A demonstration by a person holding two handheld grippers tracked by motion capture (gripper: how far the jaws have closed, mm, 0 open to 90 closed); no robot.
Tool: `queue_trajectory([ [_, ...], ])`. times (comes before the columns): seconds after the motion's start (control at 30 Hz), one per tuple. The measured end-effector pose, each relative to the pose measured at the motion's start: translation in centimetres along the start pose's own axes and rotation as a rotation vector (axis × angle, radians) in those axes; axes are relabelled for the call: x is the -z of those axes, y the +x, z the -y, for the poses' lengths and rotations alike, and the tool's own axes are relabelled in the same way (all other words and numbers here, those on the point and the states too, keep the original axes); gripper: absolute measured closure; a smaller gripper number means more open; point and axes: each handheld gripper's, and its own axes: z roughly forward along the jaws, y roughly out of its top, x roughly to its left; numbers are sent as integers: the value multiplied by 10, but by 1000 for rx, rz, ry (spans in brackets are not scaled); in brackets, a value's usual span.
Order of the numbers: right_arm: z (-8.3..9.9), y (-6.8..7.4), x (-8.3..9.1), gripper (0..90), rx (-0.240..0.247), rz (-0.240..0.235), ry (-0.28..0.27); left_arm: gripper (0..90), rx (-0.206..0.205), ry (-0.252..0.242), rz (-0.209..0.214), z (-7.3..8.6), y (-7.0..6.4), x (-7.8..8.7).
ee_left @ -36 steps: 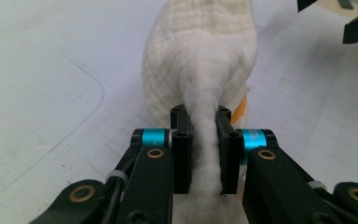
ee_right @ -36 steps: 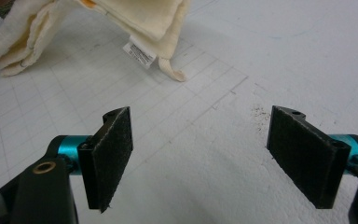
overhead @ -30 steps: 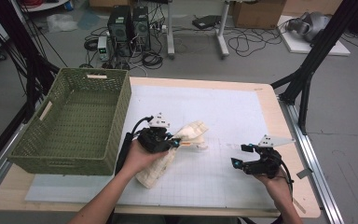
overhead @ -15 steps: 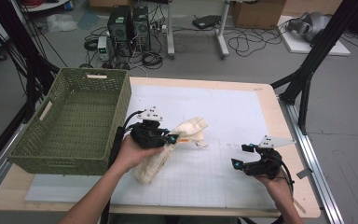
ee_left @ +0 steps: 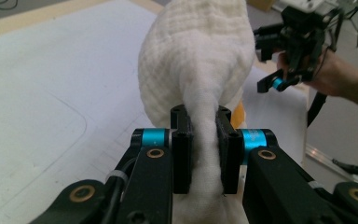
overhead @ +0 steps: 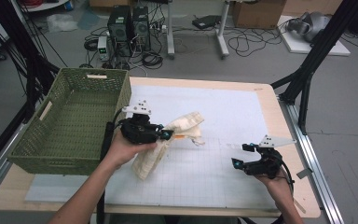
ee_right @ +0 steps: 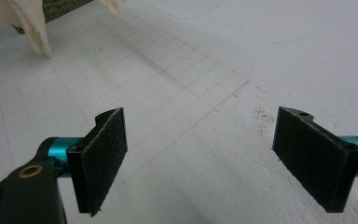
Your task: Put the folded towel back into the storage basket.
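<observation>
A cream waffle-weave cloth (overhead: 186, 123) is bunched and lifted off the white grid mat (overhead: 223, 172), with one end drooping to the mat beside the person's left hand. My left gripper (overhead: 165, 135) is shut on a pinched fold of the cloth; in the left gripper view the cloth (ee_left: 200, 60) bulges beyond the jaws of the left gripper (ee_left: 204, 140). My right gripper (overhead: 240, 156) rests low over the mat at the right, open, with nothing between the pads. In the right gripper view the right gripper (ee_right: 200, 154) stands wide over bare mat, and a cloth corner (ee_right: 30, 23) hangs far off.
A green woven basket (overhead: 51, 161) stands on the table's left side, close to the left hand. The mat covers most of the wooden table (overhead: 289, 130). Black frame legs (overhead: 307, 79) rise past the right edge. Computers and cables lie on the floor behind.
The left gripper has carried the cloth a little to the left and away, nearer the basket. The right gripper has stayed where it was, still open.
</observation>
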Motion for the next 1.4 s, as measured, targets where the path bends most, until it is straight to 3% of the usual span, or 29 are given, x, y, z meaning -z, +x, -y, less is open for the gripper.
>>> queue_trajectory([
  [0.17, 0, 0, -1, 167, 0, 2, 4, 796, 7, -12, 6, -3, 3, 11],
  [0.73, 0, -1, 0, 162, -5, 4, 3, 796, 26, -32, 24, -6, 8, 23],
  [1.4, 0, -3, -4, 136, 4, 16, 16, 796, 45, -95, 34, -19, 13, 64],
])
